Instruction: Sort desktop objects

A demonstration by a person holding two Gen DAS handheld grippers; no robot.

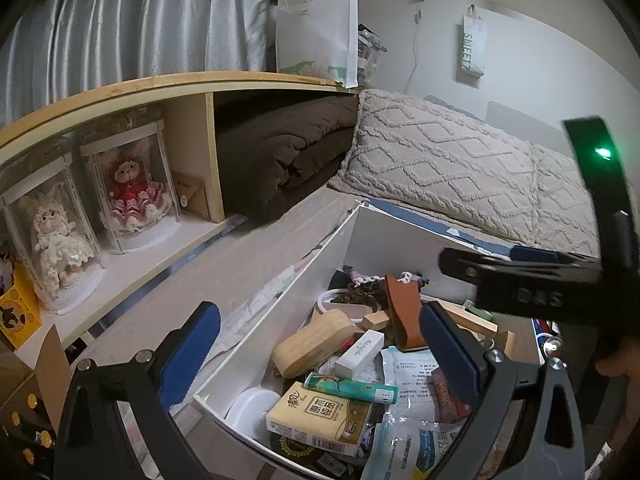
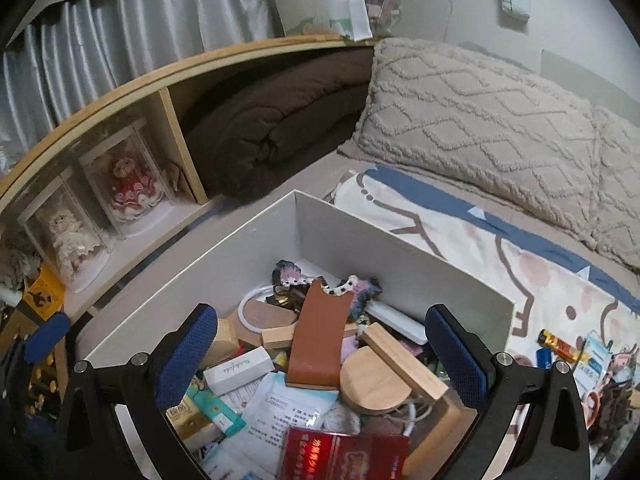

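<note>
White cardboard box (image 2: 404, 256) sits on the bed, crowded with small items. Right gripper (image 2: 320, 364) hangs over the box interior, jaws spread wide, nothing between the pads; blue fingers (image 2: 182, 360) frame the clutter from above. Directly between them in the right wrist view: a brown leather strap (image 2: 318, 336) lying across a round wooden lid (image 2: 372, 380) and a wooden block (image 2: 404, 360). A white carton (image 2: 240, 368) lies to the strap's left, a red packet (image 2: 344, 456) at the near edge, and a crocheted piece (image 2: 360, 288) toward the far wall of the box.

Left gripper (image 1: 320, 360) is also released, jaws apart and empty, straddling the box's left wall (image 1: 288, 304): one finger outside over the bed, the other over the contents. Beneath it: a tissue pack (image 1: 320, 420), a teal tube (image 1: 352, 390), a wooden case (image 1: 312, 340).

Outside the box, to its right on a printed blanket (image 2: 460, 236), lie a battery (image 2: 560, 346) and other small objects. A shelf (image 1: 132, 88) to the left carries two cased dolls (image 1: 136, 188); a textured pillow (image 1: 460, 168) lies behind the box.
</note>
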